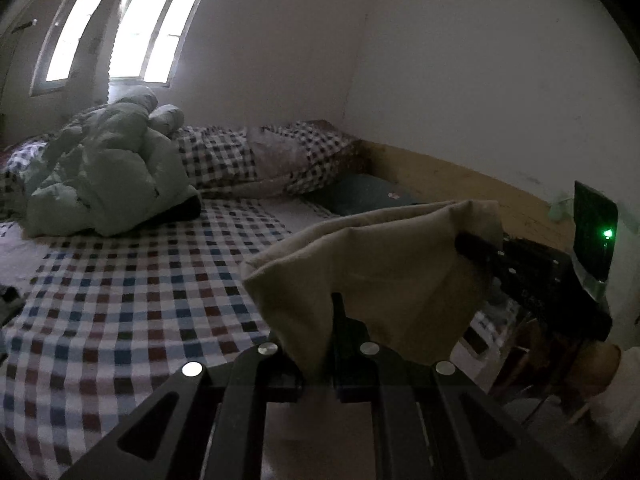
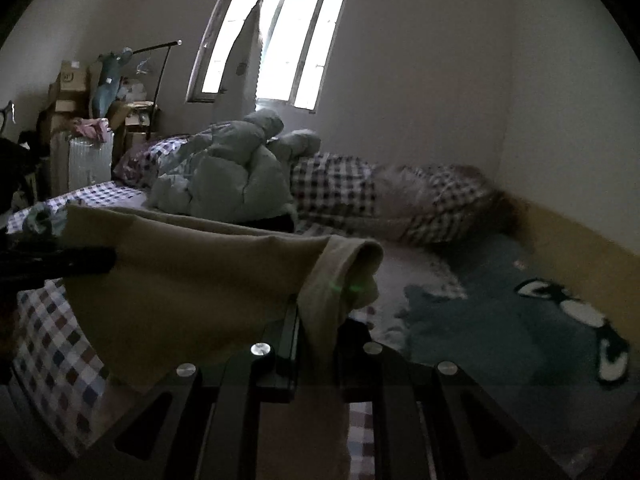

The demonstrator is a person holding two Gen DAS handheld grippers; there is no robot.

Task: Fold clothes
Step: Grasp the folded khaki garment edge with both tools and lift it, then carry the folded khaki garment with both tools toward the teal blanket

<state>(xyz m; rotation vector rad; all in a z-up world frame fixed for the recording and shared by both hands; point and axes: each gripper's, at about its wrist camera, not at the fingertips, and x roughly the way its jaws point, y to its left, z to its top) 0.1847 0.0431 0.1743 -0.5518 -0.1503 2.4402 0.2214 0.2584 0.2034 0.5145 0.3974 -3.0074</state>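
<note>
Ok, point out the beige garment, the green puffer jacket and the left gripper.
beige garment (image 1: 384,256), left wrist view, middle of the hanging cloth.
green puffer jacket (image 2: 228,176), right wrist view, quilted body.
left gripper (image 1: 334,320), left wrist view, between fingertips.

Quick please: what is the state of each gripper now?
Left gripper: closed on the beige cloth.
Right gripper: closed on the same cloth.

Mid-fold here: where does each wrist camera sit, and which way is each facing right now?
Left wrist: on the left gripper, facing across the checked bed; right gripper at right.
Right wrist: on the right gripper, facing the bed and window; left gripper at left.
Shared: beige garment clamped by both, green puffy jacket.
</note>
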